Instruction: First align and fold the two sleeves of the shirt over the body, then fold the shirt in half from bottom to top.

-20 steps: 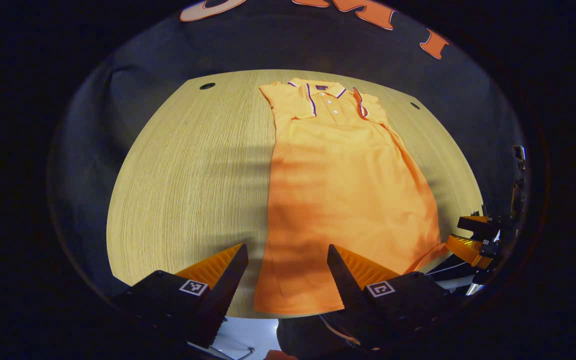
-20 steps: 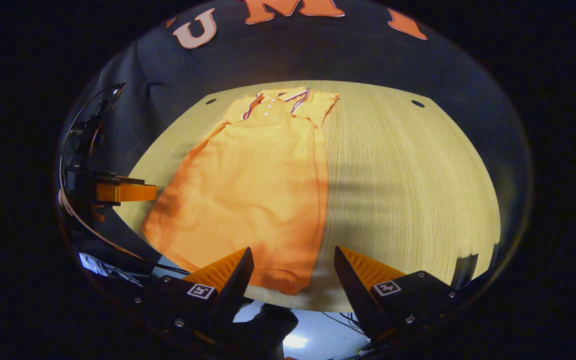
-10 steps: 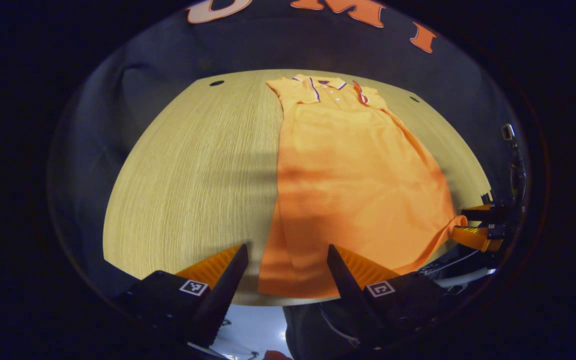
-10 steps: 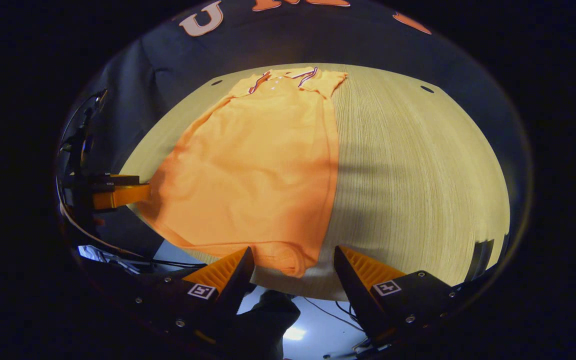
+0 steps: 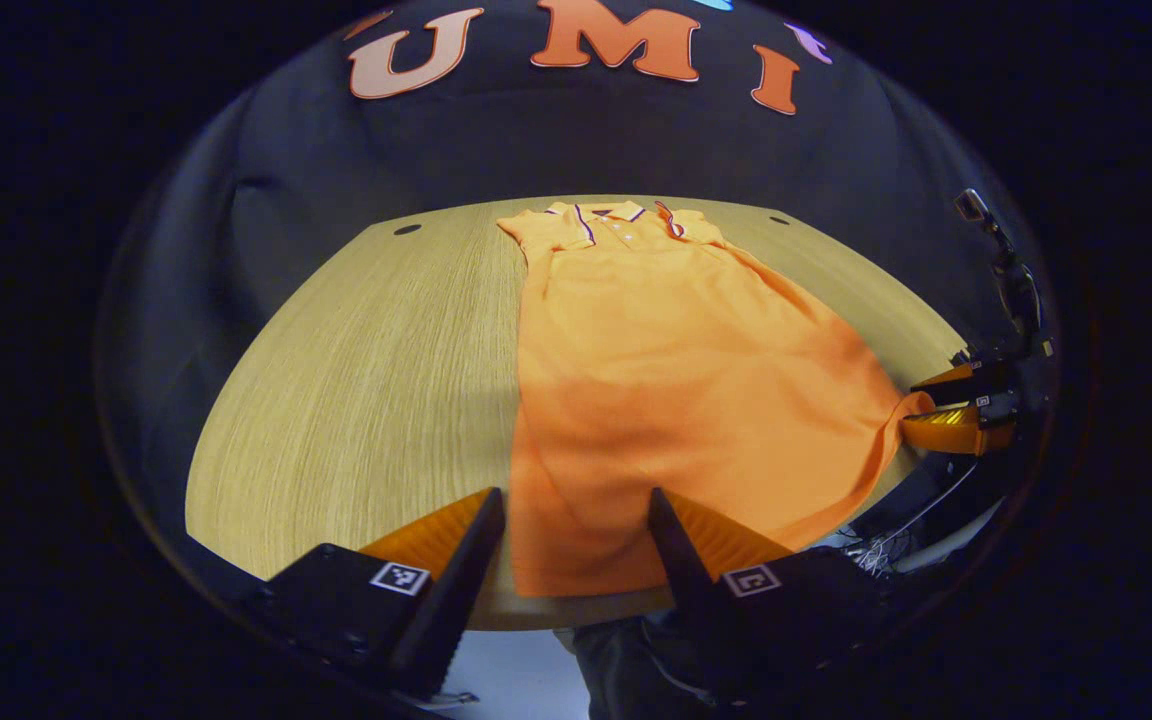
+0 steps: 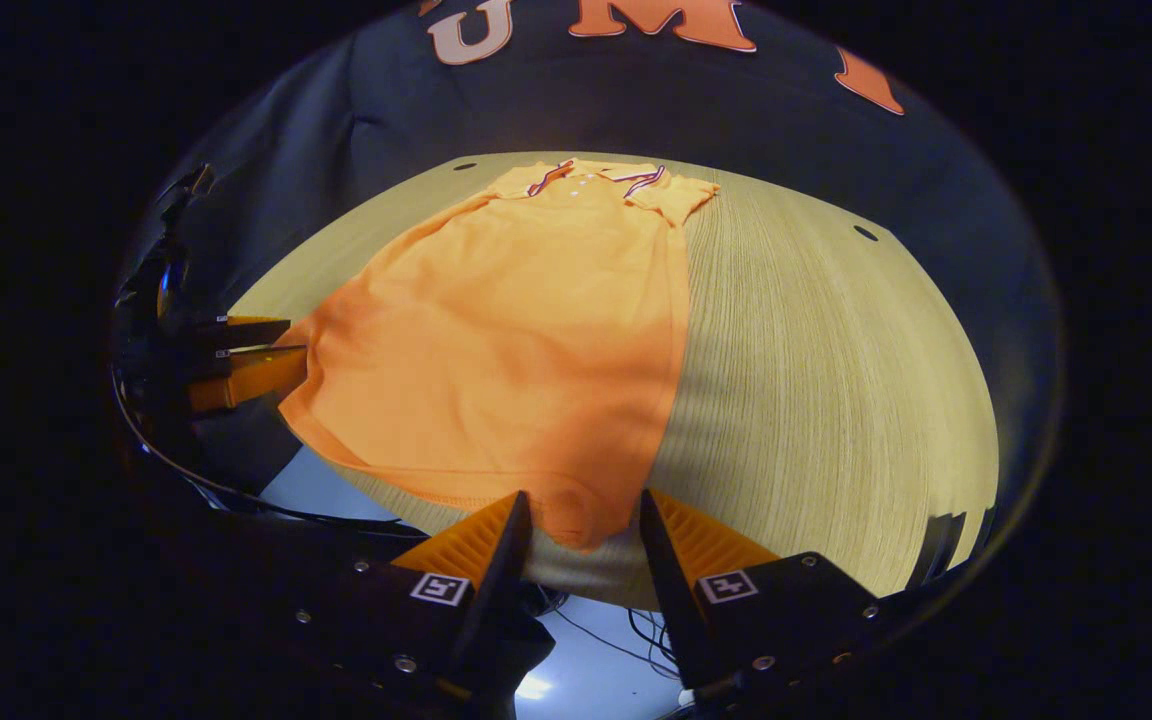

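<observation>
Left gripper view has your left gripper point(image 5: 576, 520) at the near edge of the table point(image 5: 356, 380), its fingers spread fairly wide with the bottom left corner of the shirt point(image 5: 656, 370) lying between them and nothing pinched. The shirt lies flat, collar point(image 5: 616, 212) at the far end, hem toward you, and both sleeves look already folded over the body. So you seem to be on the second step, the fold from bottom to top, and just setting up the hold.

Right gripper view puts your right gripper point(image 6: 581, 525) at the other hem corner, which bulges up between its fingers; the gap is narrower than on the left, yet I cannot tell whether both fingers press the cloth. Next, I'd say, you need to close on both corners, lift them together and carry the hem evenly toward the collar, so the fold doesn't go crooked.

From the left gripper's camera the right gripper's tips, seen side-on, reach the cloth edge; from the right gripper's camera the left gripper point(image 6: 246, 362) lies beside its own corner, and the hem's slack sag over the table edge shows there
</observation>
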Demonstrator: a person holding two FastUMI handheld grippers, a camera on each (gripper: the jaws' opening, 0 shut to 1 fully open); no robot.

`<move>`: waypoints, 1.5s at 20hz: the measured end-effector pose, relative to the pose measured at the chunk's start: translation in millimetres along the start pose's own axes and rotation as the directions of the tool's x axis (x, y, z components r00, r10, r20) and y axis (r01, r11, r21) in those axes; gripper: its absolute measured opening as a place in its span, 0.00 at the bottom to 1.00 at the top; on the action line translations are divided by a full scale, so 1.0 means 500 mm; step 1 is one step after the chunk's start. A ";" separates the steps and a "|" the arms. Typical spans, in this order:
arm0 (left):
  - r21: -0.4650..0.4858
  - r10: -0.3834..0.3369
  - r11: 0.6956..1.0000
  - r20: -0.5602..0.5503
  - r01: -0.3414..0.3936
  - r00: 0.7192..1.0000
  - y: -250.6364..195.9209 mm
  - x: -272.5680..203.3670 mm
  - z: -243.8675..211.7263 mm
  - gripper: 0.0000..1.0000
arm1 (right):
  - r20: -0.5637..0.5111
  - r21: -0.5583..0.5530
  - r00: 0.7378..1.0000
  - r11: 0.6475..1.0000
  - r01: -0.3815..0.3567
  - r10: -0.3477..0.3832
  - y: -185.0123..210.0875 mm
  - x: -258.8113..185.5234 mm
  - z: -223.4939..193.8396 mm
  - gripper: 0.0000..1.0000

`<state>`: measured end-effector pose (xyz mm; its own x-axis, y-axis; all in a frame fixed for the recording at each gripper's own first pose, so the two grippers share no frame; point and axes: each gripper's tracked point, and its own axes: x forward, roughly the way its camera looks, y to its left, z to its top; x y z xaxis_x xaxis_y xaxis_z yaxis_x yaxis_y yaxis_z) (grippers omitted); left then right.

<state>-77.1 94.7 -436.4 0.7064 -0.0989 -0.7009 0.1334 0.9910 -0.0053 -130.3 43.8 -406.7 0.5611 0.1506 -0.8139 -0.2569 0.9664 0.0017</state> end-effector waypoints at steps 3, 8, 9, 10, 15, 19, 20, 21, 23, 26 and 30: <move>0.034 -0.041 0.999 -0.020 0.042 0.999 -0.039 0.012 0.007 0.45 | 0.006 0.042 1.000 0.999 0.029 -0.030 -0.001 0.008 0.012 0.28; -0.093 -0.039 0.995 -0.126 0.027 0.991 -0.047 0.012 0.016 0.11 | -0.024 0.151 0.999 0.988 -0.023 0.027 0.014 0.020 0.027 0.15; -0.125 -0.056 0.991 -0.129 0.040 0.990 -0.048 0.014 0.018 0.03 | -0.033 0.186 0.997 0.980 -0.067 0.075 0.030 0.022 0.027 0.04; -0.147 -0.055 0.988 -0.136 0.035 0.989 -0.044 0.012 0.020 0.03 | -0.035 0.193 0.998 0.980 -0.051 0.059 0.031 0.017 0.025 0.03; -0.136 -0.051 0.990 -0.058 0.043 0.997 -0.047 0.007 0.106 0.02 | 0.058 0.214 0.997 0.975 -0.056 0.045 0.013 -0.006 0.106 0.04; -0.134 -0.055 0.989 0.006 0.055 0.998 -0.047 0.004 0.185 0.02 | 0.118 0.190 0.993 0.981 -0.047 0.024 -0.011 -0.014 0.171 0.04; -0.135 -0.053 0.989 0.017 0.054 0.998 -0.046 0.003 0.203 0.02 | 0.132 0.178 0.991 0.983 -0.036 0.012 -0.019 -0.013 0.189 0.04; -0.134 -0.049 0.990 0.029 0.053 0.998 -0.044 0.000 0.219 0.02 | 0.142 0.166 0.990 0.985 -0.034 0.010 -0.025 -0.021 0.198 0.03; -0.138 -0.032 0.990 0.053 0.039 0.998 -0.033 -0.003 0.253 0.02 | 0.165 0.145 0.986 0.989 -0.032 0.008 -0.038 -0.030 0.227 0.03; -0.162 -0.014 0.986 0.085 0.027 0.996 -0.014 0.001 0.302 0.03 | 0.200 0.112 0.980 0.993 -0.028 0.005 -0.051 -0.023 0.277 0.04; -0.164 0.000 0.986 0.115 0.019 0.993 0.006 0.008 0.363 0.02 | 0.239 0.084 0.971 0.996 -0.026 0.005 -0.064 -0.033 0.344 0.04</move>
<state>52.5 80.8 -309.8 0.7816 -0.1087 -0.6142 0.0313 0.9903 -0.1354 4.0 46.0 -293.7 0.7318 0.2010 -0.6512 -0.2041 0.9763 0.0720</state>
